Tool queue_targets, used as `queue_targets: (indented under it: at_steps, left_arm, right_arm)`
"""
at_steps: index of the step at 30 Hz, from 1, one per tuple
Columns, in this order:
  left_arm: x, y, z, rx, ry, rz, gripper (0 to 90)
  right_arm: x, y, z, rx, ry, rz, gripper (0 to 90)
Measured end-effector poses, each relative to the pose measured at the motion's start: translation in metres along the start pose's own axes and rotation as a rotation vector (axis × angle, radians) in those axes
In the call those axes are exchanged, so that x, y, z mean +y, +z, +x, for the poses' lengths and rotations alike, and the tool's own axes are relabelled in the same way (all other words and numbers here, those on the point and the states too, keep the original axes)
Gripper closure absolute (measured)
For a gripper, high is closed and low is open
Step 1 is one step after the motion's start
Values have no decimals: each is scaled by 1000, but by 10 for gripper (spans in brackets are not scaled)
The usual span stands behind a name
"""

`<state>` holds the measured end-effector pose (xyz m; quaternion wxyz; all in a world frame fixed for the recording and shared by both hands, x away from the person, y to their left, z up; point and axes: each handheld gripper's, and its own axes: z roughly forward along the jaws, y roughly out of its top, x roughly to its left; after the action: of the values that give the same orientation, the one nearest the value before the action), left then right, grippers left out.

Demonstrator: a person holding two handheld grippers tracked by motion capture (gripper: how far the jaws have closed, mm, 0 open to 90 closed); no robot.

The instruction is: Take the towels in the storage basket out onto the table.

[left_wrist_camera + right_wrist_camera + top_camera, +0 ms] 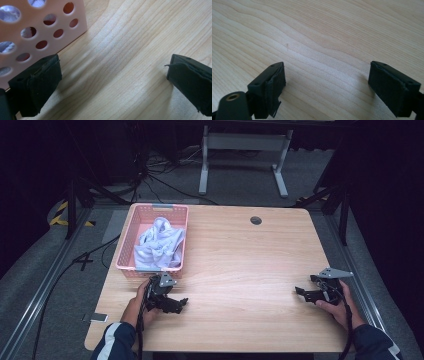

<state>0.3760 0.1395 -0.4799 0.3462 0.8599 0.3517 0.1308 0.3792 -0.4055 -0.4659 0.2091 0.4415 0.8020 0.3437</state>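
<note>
A: Near edge first. Left gripper (172, 304) is parked on the tabletop (240, 270), just in front of the pink basket (131, 227). Fingers (41, 85) are spread wide, nothing gripped; bare wood is seen between them in the left gripper view.

B: Right side?

A: Right gripper (306, 294) is held low near the right edge, well apart from the basket. Its fingers (270, 88) are released too, nothing between them, bare wood grain under them.

B: And the thing to be picked?

A: White cloth (159, 245), crumpled, inside the basket at the far left of the tabletop. It is heaped to about rim height and is seen through the wall holes (30, 32) in the left gripper view.

B: So the step in hand is judged as the reach into the basket.

A: Agreed. The left gripper is the closer 1, so it should be lifted clear of the near wall before being brought forward; otherwise the light basket could be nudged or tipped. Fingers should be kept spread until they are over the heap.

B: Grip point?

A: A raised fold near the top of the heap is preferred. A deep bite is advised; thin cloth is likely to slip from a shallow pinch. The mesh wall should be avoided, since a finger could be snagged in a hole.

B: Use of gripper 2?

A: It could be brought across to steady the rim during the lift.
</note>
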Motion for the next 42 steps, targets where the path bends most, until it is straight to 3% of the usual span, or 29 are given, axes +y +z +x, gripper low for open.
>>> queue_targets:
  at_steps: [6, 8, 10, 14, 17, 20, 21, 22, 24, 28, 29, 30, 33, 35, 39, 42]
  left_arm:
    - [2, 2, 2, -14, 14, 1, 0]
    - [2, 1, 1, -8, 11, 4, 0]
    - [2, 1, 1, -15, 17, 6, 2]
    - [-1, -1, 0, -42, 54, 3, 2]
    - [0, -5, -1, -51, 65, 34, 5]
    - [-1, -9, -1, -52, 60, 37, 106]
    - [-2, -13, -2, -64, 68, 33, 106]
    - [-3, -20, -4, -71, 71, 29, 214]
    - [-2, -27, -8, -82, 88, 22, 175]
    - [5, -45, -19, -87, 134, -26, 206]
    - [9, -51, -21, -64, 159, -31, 210]
    - [9, -51, -21, -64, 159, -31, 209]
    - [19, -68, -23, -39, 172, -97, 214]
    - [26, -80, -19, 23, 198, -120, 204]
    - [38, -100, -5, 69, 164, -179, 163]
    - [54, -105, 10, 158, 179, -153, 159]
  right_arm:
    - [0, 0, 0, -1, -7, -2, 144]
    - [3, 3, 3, 21, -38, -2, 143]
    - [5, 6, 6, 30, -38, 0, 140]
    - [9, 10, 14, 38, -44, 0, 139]
    - [12, 13, 16, 40, -43, 1, 135]
    - [12, 13, 16, 42, -46, 1, 135]
    - [12, 13, 16, 42, -46, 1, 135]
    - [12, 13, 16, 49, -51, 3, 135]
    - [12, 13, 15, 53, -54, 3, 134]
    - [12, 13, 15, 62, -56, 2, 137]
    - [12, 13, 15, 64, -57, 2, 137]
    - [12, 13, 15, 64, -57, 2, 137]
    - [12, 13, 14, 66, -65, 3, 137]
    - [11, 12, 14, 72, -67, 2, 139]
    - [11, 13, 14, 77, -73, 2, 139]
    - [12, 13, 14, 82, -76, 2, 139]
